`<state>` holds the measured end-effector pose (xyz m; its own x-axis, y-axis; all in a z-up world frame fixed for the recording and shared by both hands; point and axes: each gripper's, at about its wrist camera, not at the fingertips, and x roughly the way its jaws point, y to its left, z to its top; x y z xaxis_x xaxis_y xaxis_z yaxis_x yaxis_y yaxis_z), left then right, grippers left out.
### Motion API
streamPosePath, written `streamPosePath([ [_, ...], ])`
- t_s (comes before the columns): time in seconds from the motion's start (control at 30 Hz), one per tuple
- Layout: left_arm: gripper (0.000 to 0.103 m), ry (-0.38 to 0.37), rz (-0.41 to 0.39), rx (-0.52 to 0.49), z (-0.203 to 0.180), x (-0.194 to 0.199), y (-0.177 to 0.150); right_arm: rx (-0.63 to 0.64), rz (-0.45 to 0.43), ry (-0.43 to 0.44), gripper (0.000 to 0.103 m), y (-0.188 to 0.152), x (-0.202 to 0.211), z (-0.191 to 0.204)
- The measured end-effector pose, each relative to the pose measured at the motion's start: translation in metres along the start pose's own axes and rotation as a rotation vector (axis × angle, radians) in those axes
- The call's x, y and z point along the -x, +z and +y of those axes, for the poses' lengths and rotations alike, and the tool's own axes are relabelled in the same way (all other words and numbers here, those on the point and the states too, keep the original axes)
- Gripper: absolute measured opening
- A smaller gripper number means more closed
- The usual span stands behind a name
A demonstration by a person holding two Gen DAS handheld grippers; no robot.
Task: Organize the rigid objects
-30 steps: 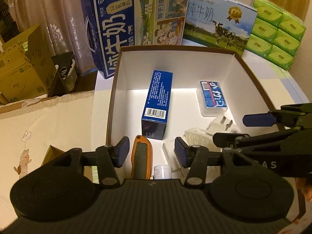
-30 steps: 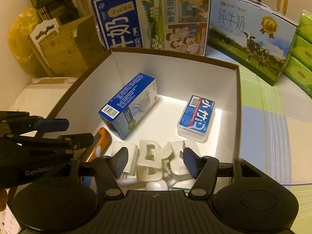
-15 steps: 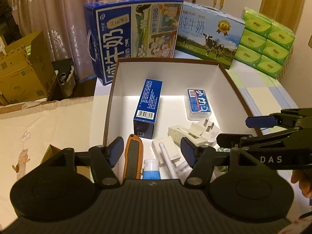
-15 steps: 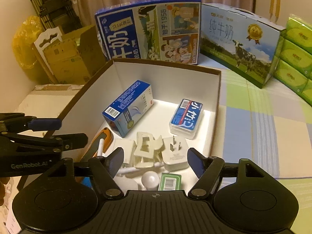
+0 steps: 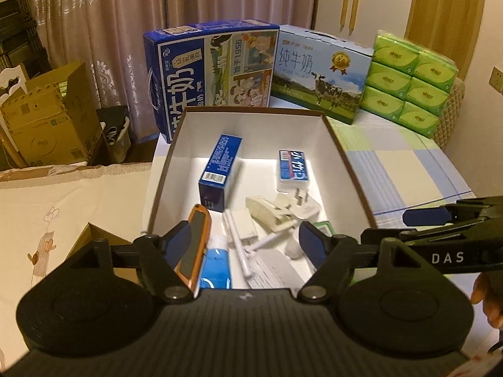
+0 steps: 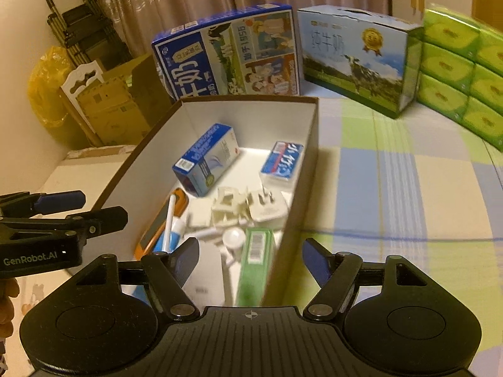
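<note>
1. We find the rigid objects inside the white box: blue carton, card pack, plug, orange knife.
2. We have drawn both tongs back from the box since a second ago; more contents show.
3. Left tongs and right tongs are released, grasping nothing.
4. We judge a placement finished.

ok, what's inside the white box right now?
Inside the white box: blue carton, blue-label case, white plug, white clips, orange-edged tool, blue tube, green pack. The near end is hidden behind both open grippers.
</note>
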<state>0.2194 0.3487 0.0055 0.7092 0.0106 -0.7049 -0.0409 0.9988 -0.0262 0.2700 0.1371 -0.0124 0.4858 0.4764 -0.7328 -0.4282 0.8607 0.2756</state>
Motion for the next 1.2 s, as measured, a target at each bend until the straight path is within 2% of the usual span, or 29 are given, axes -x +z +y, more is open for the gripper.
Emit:
streamPosePath([
  [0.17, 0.074, 0.034, -0.024, 0.001, -0.023, 0.023, -0.017, 0.058, -0.016, 0.002, 0.07, -0.023, 0.031, -0.009],
  [0.47, 0.074, 0.049, -0.038, 0.053, -0.065, 0.06, -0.049, 0.089, -0.045, 0.03, 0.07, -0.063, 0.082, -0.037],
  [0.73, 0.073, 0.041, -0.006, 0.072, -0.115, 0.085, -0.08, 0.067, -0.032, 0.055, 0.07, -0.093, 0.12, -0.068],
  [1.2, 0.072, 0.014, 0.052, 0.067, -0.201, 0.112, -0.124, 0.055, -0.006, 0.021, 0.07, -0.152, 0.183, -0.12],
])
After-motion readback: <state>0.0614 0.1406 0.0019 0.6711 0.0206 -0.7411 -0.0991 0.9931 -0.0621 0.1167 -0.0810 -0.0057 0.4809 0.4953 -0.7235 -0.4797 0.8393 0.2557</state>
